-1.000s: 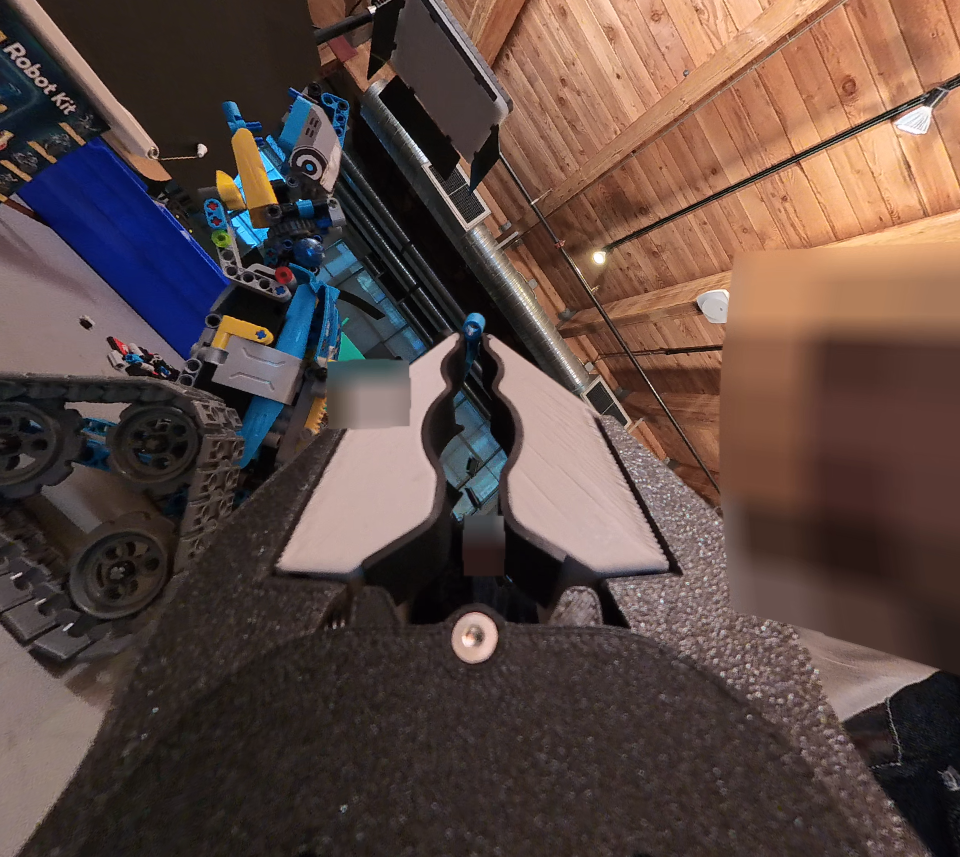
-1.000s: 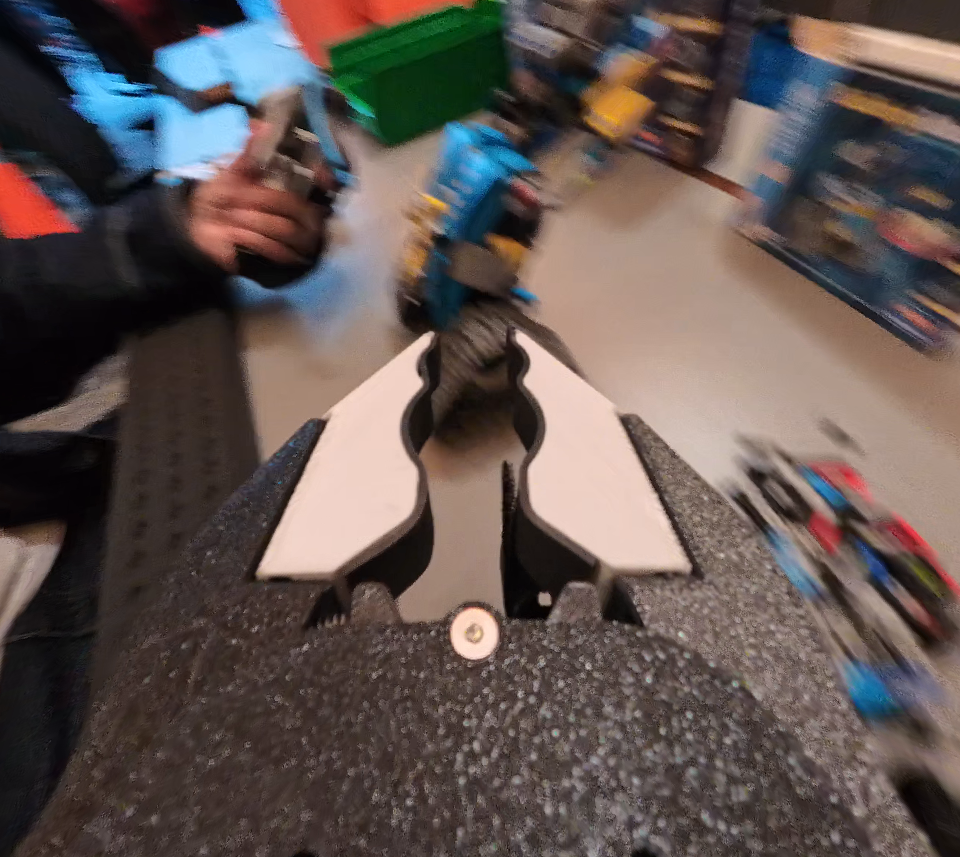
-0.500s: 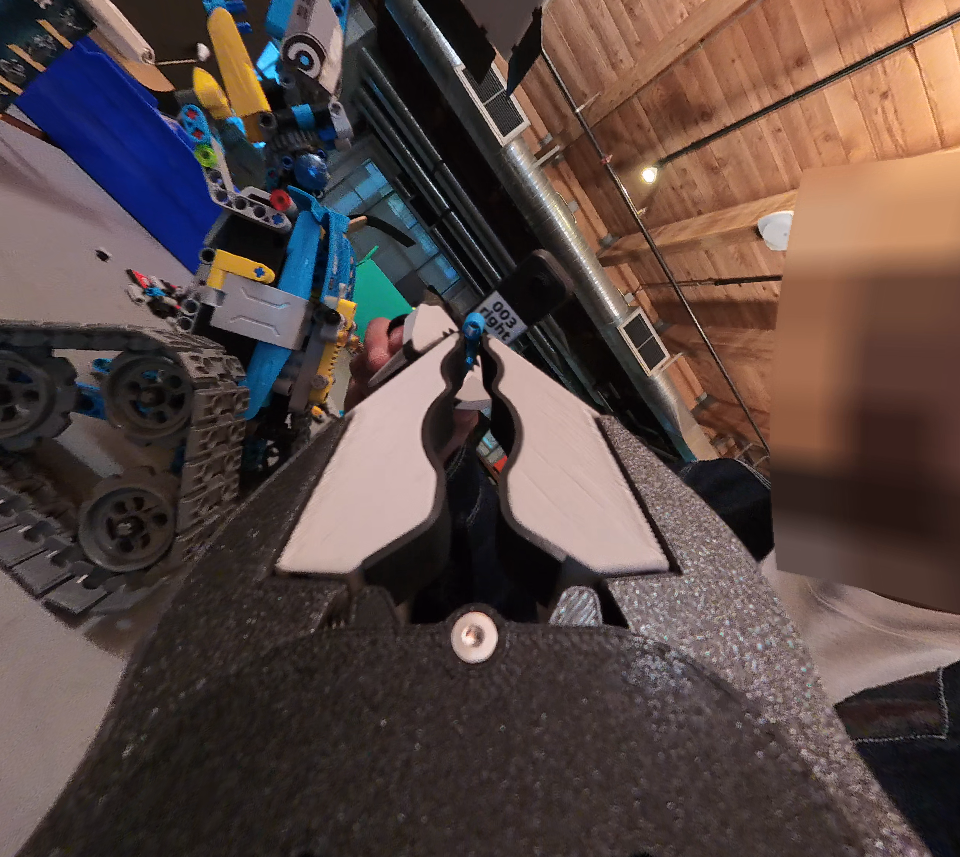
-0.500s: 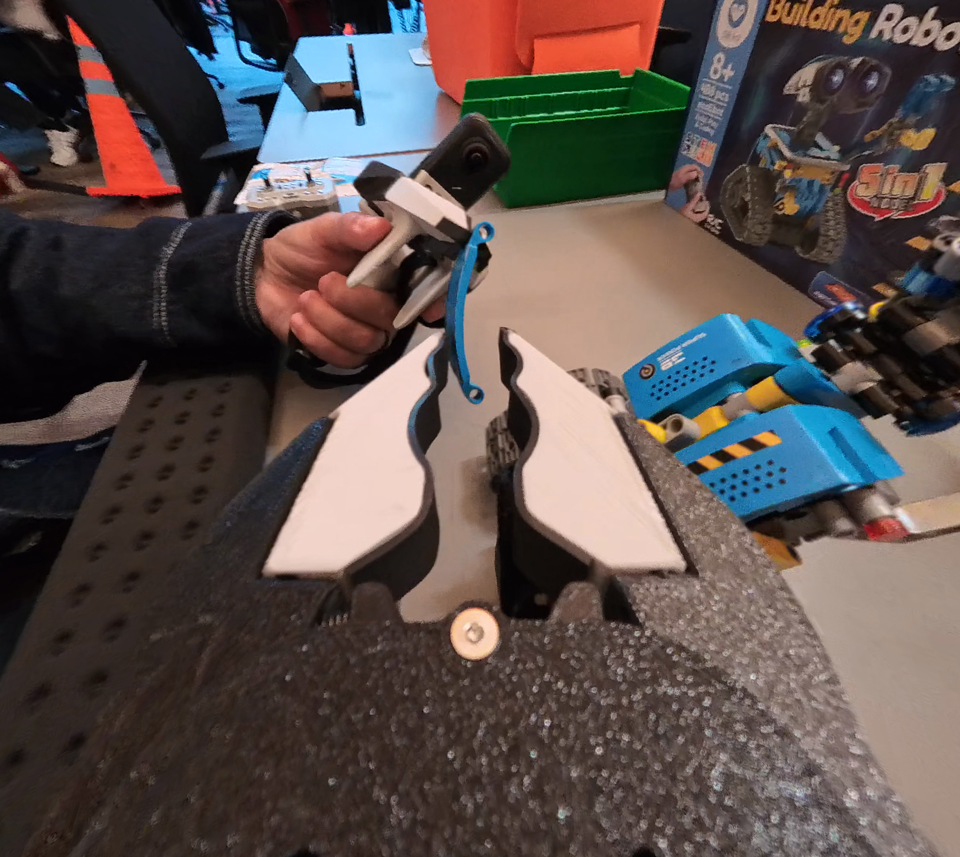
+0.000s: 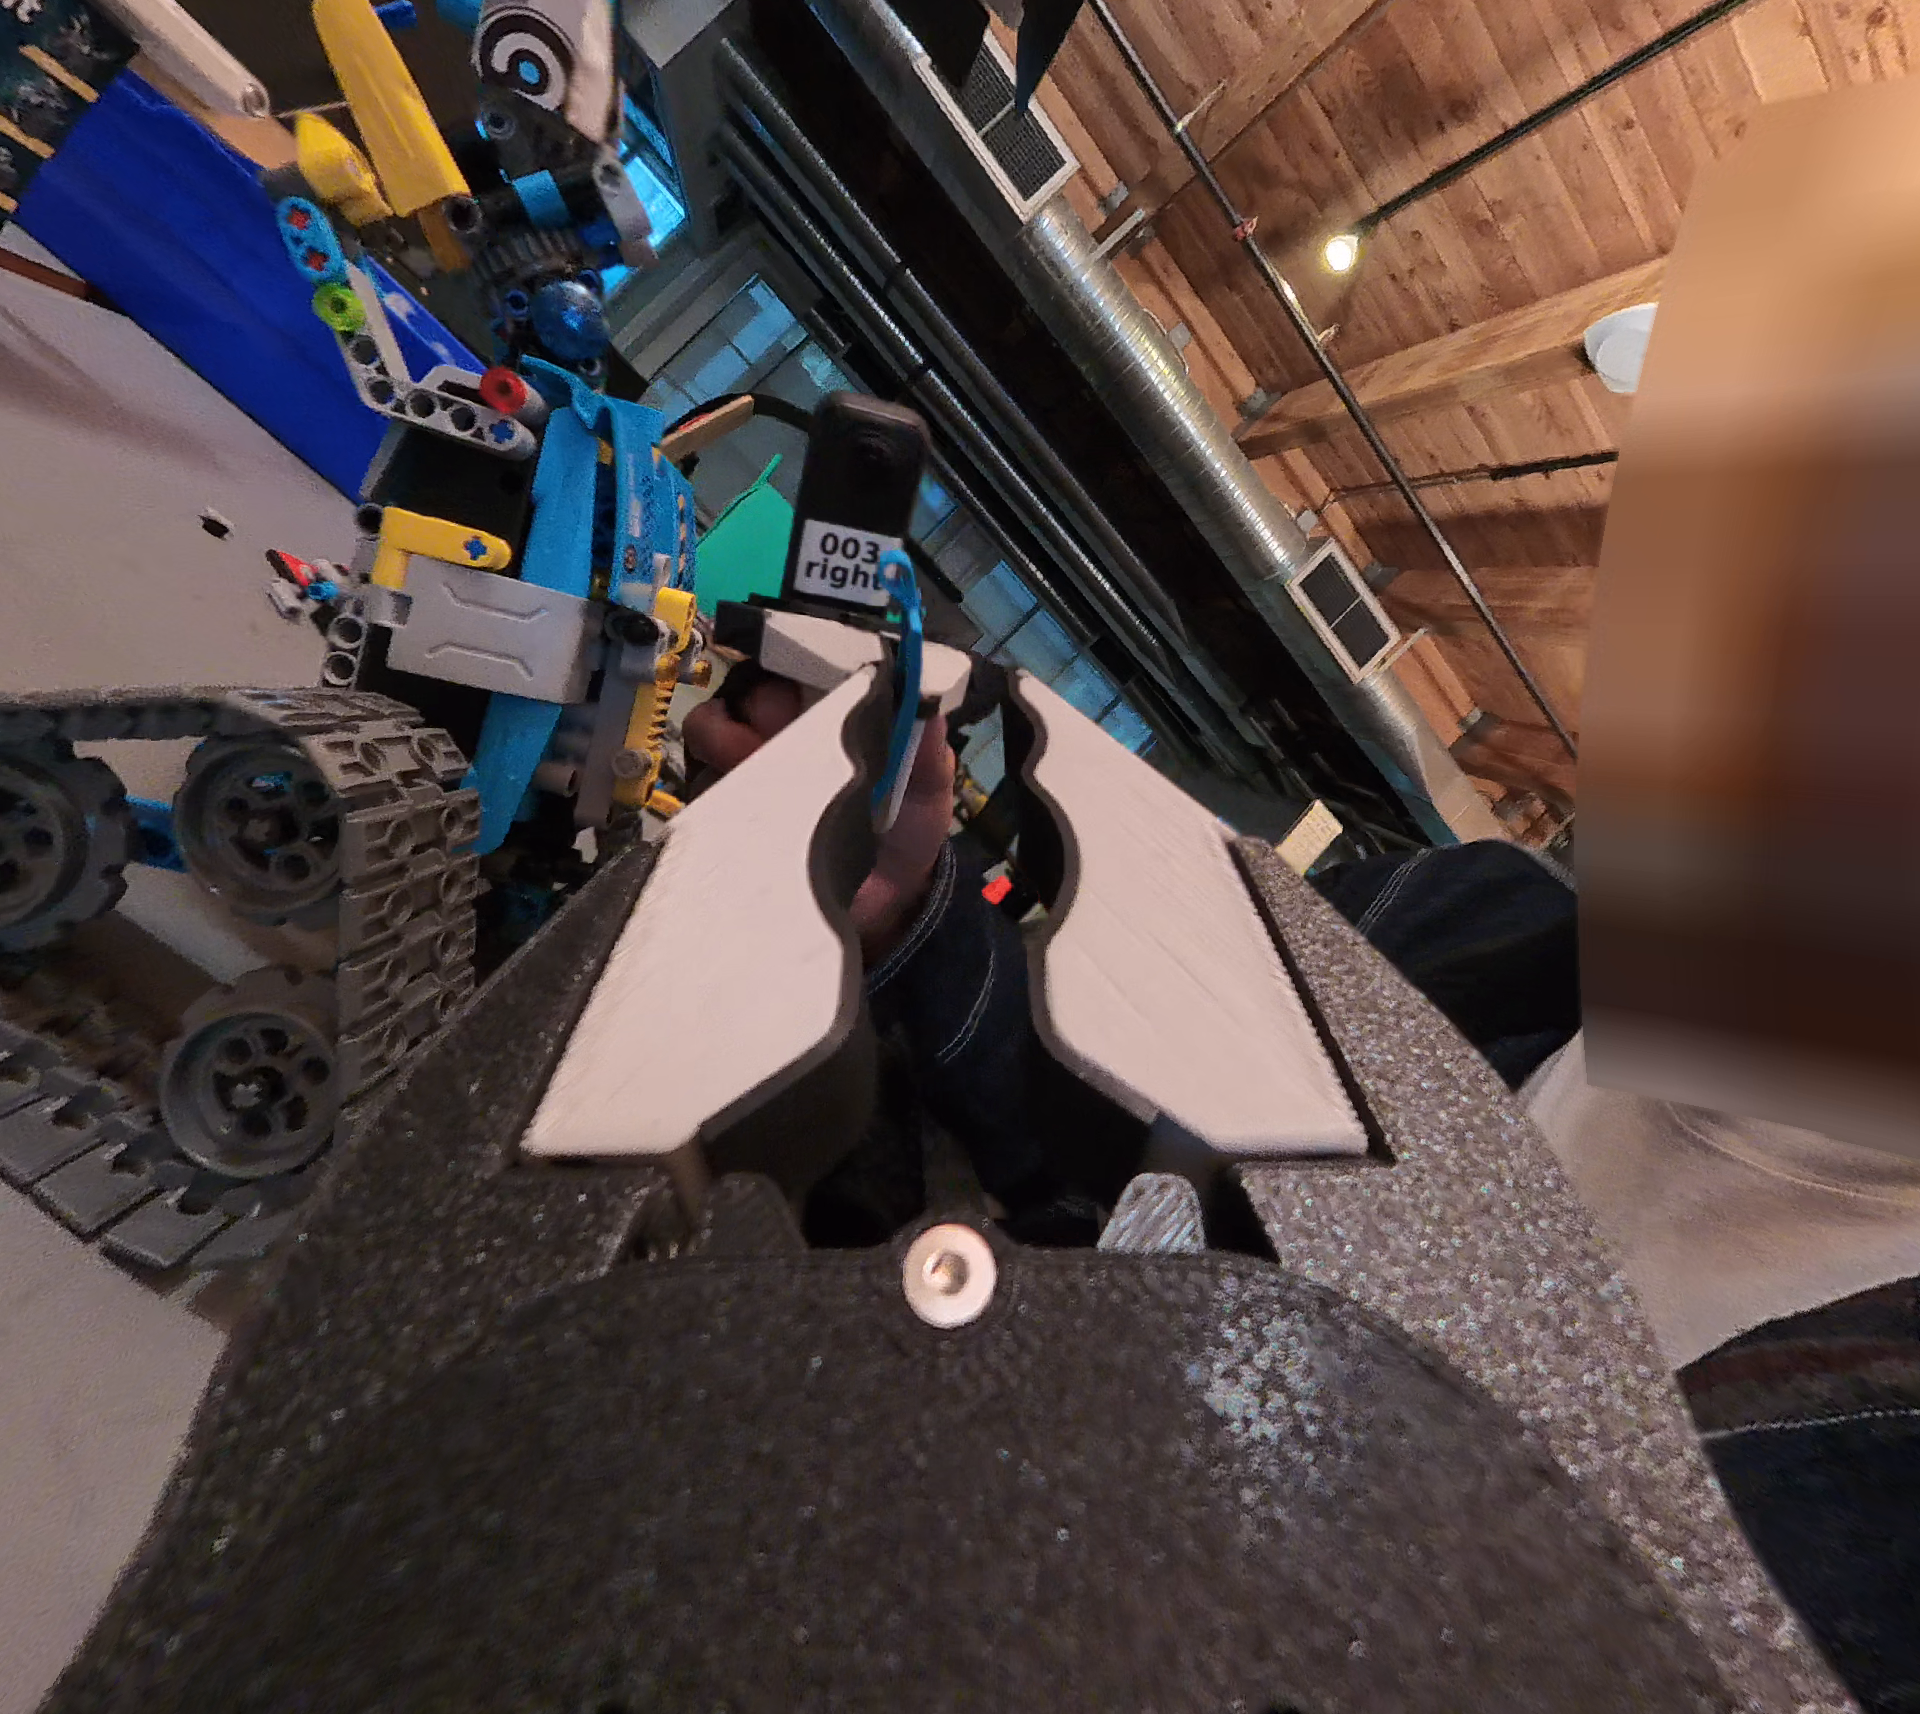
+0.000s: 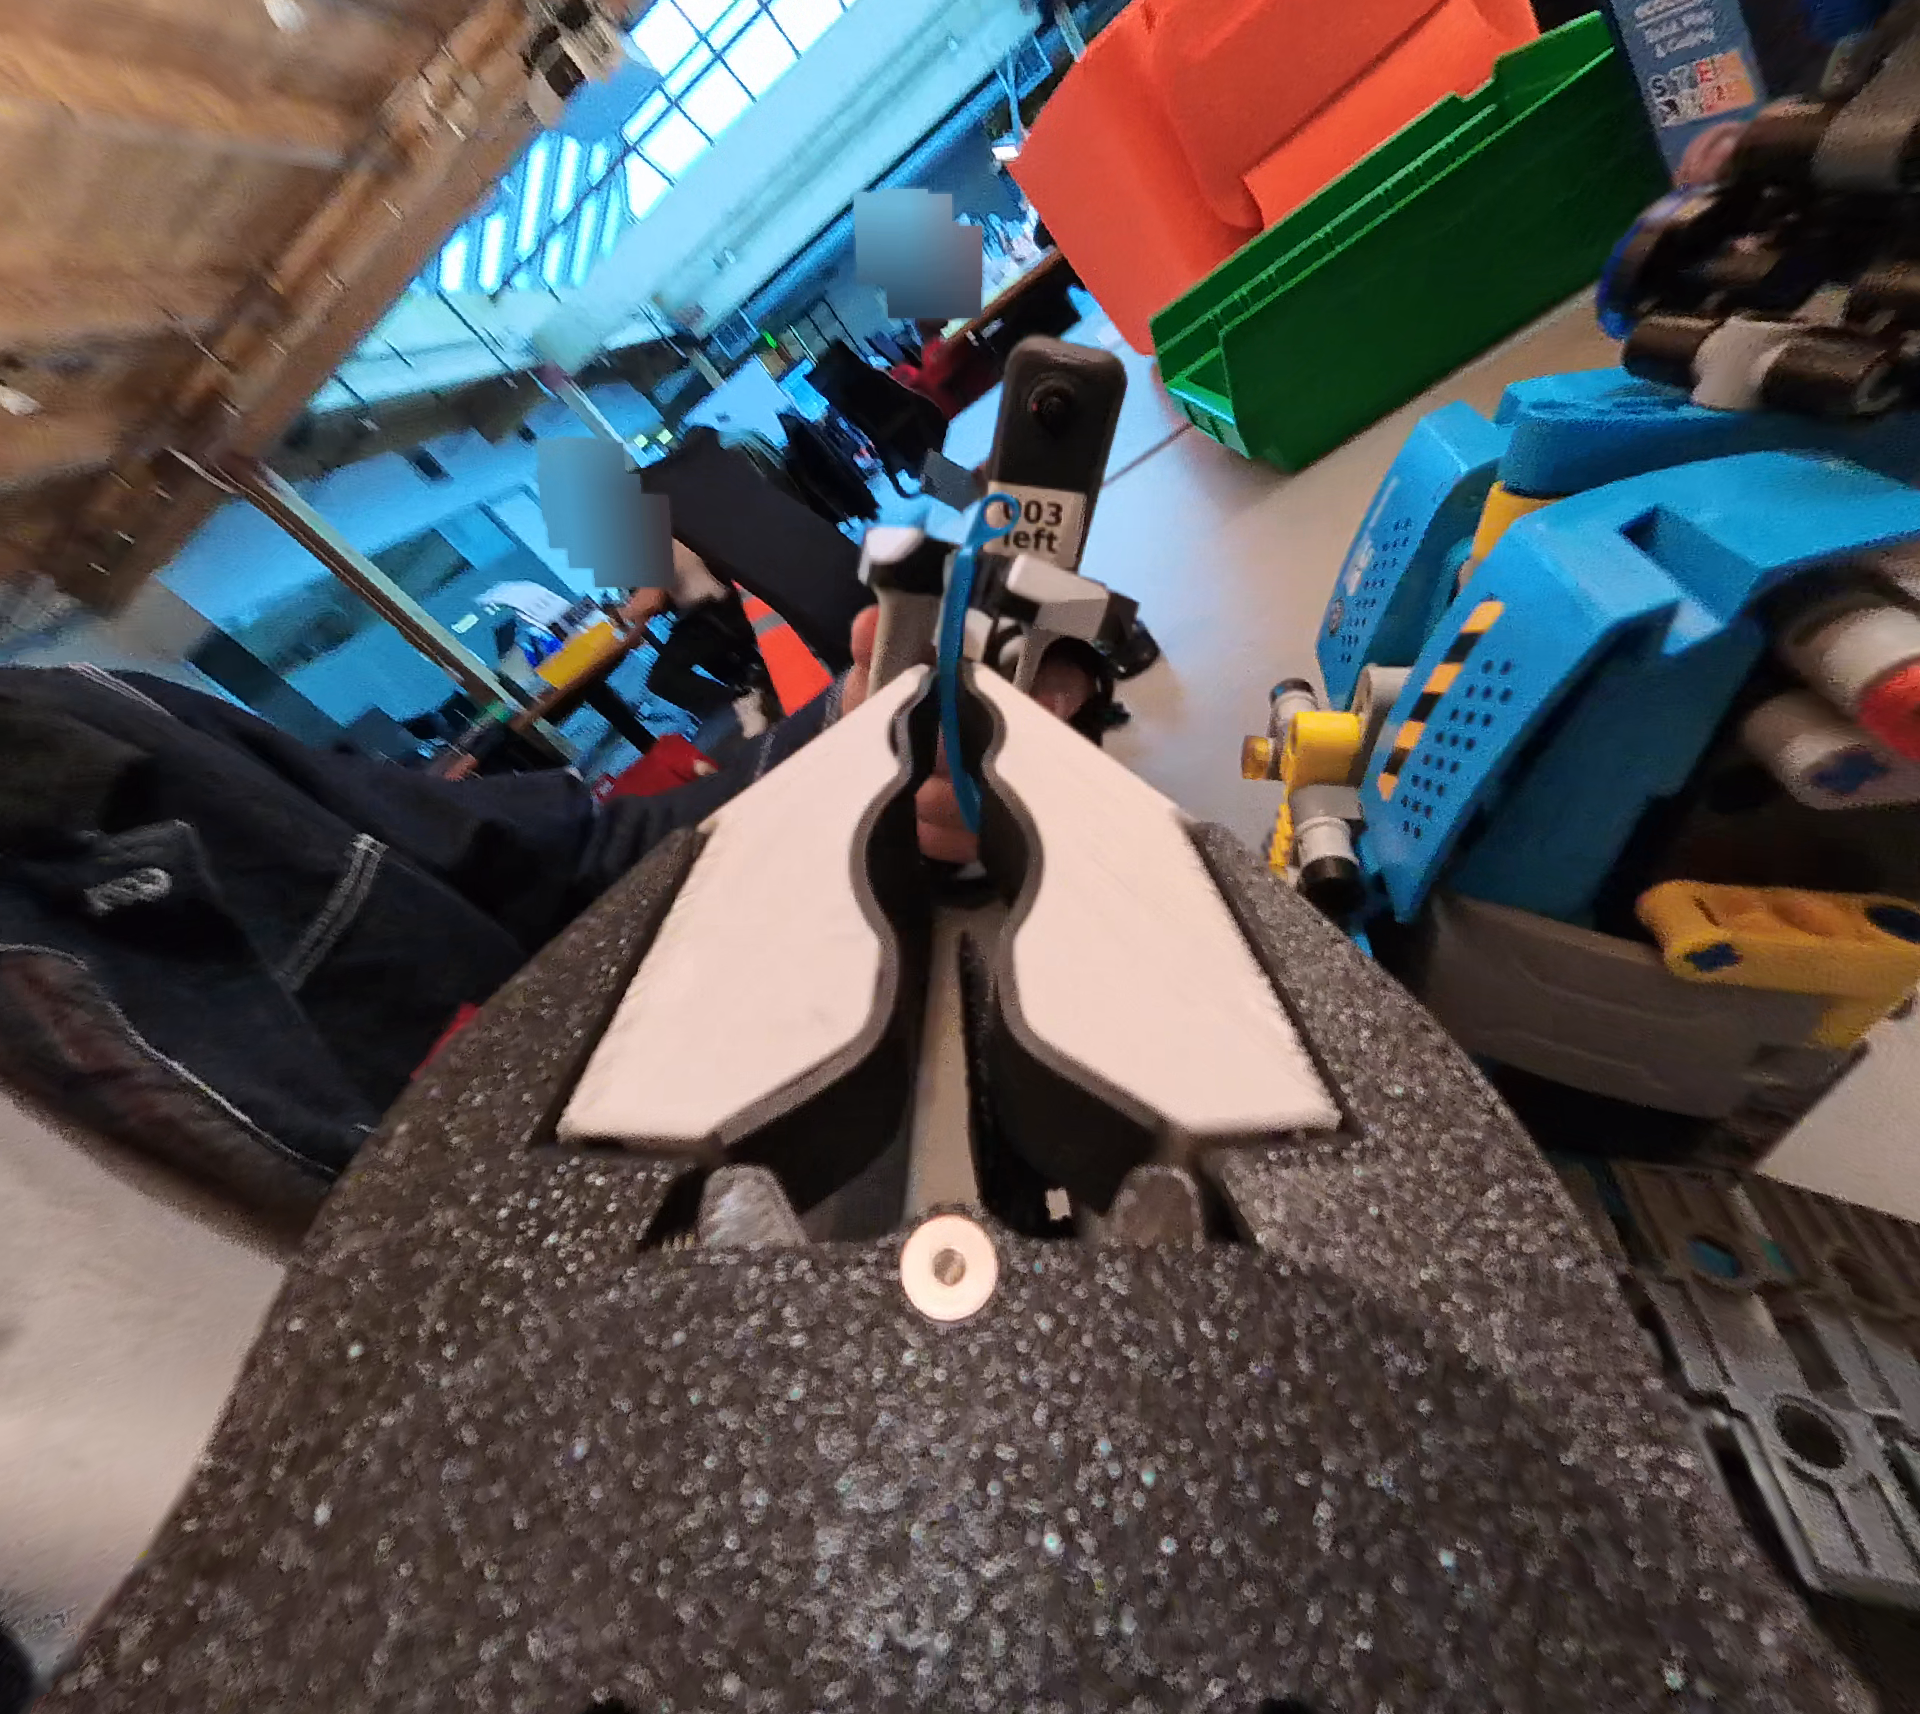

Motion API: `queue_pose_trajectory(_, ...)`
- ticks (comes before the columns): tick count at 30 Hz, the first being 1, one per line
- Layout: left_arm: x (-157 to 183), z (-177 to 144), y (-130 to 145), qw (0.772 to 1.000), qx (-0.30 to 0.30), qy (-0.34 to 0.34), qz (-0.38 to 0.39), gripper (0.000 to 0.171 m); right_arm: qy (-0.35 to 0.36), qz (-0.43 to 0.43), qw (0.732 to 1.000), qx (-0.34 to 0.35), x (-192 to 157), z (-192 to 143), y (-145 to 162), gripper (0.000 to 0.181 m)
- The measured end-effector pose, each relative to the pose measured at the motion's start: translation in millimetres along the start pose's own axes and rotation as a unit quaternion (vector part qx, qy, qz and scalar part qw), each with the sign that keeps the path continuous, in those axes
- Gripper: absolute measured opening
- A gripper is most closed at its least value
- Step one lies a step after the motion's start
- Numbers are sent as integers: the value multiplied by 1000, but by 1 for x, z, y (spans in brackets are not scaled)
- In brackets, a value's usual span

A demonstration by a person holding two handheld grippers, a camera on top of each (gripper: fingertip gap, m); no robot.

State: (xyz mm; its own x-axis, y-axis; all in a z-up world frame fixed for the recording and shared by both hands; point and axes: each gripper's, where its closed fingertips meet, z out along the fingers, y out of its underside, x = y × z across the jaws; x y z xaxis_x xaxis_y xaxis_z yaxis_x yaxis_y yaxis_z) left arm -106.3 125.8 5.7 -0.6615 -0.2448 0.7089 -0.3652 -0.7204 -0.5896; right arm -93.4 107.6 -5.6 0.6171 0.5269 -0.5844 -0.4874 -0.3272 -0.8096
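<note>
In the left wrist view the left gripper (image 5: 945, 683) points up toward a wooden plank ceiling (image 5: 1403, 54), and its white fingers stand apart with nothing between them. Just past its tips is a blue curved strip (image 5: 902, 708), thin and narrow like a plastic band, with a small loop at its upper end. It stands nearly upright in the air, clear of the table (image 5: 125, 521). The right gripper (image 5: 883, 658), farther off, has it, with a person's hand (image 5: 920, 833) behind and a black camera (image 5: 862, 469) on top. To the left a toy tracked robot (image 5: 499, 584) in blue, yellow and grey stands on the table. In the right wrist view the right gripper (image 6: 952, 688) has its fingertips drawn together on the strip (image 6: 956, 615), which rises out of the pinch and bows slightly. The left gripper (image 6: 971, 571) faces it, fingers spread to either side of the strip's top. The toy robot (image 6: 1558, 677) is close on the right, and a green bin (image 6: 1403, 293) with an orange holder (image 6: 1299, 54) sits toward the table's (image 6: 1184, 480) far edge.
</note>
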Motion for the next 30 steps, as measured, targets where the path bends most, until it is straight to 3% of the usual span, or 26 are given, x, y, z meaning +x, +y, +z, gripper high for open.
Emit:
queue_pose_trajectory(6,6,7,12,998,-33,-5,48,19,-20,2,1000,-13,-8,8,7,1)
queue_pose_trajectory(11,-3,2,12,996,-44,-31,66,2,15,-25,999,-37,0,14,16,3)
queue_pose_trajectory(13,-18,-8,4,996,-39,-66,48,1,59,-59,996,-39,9,5,10,16)
queue_pose_trajectory(16,-60,-42,-15,985,-4,-171,3,0,129,-107,986,-3,20,-24,-14,17)
queue_pose_trajectory(20,-107,-98,-22,949,2,-311,-58,1,221,-117,966,67,42,-72,-46,16)
queue_pose_trajectory(24,-119,-110,-13,925,-72,-369,-51,1,189,-66,972,124,41,-91,-61,16)
queue_pose_trajectory(27,-129,-130,-25,884,-150,-443,-9,1,183,-55,973,127,41,-94,-61,16)
queue_pose_trajectory(30,-139,-163,-47,822,-243,-516,11,1,204,-71,970,112,42,-94,-59,15)
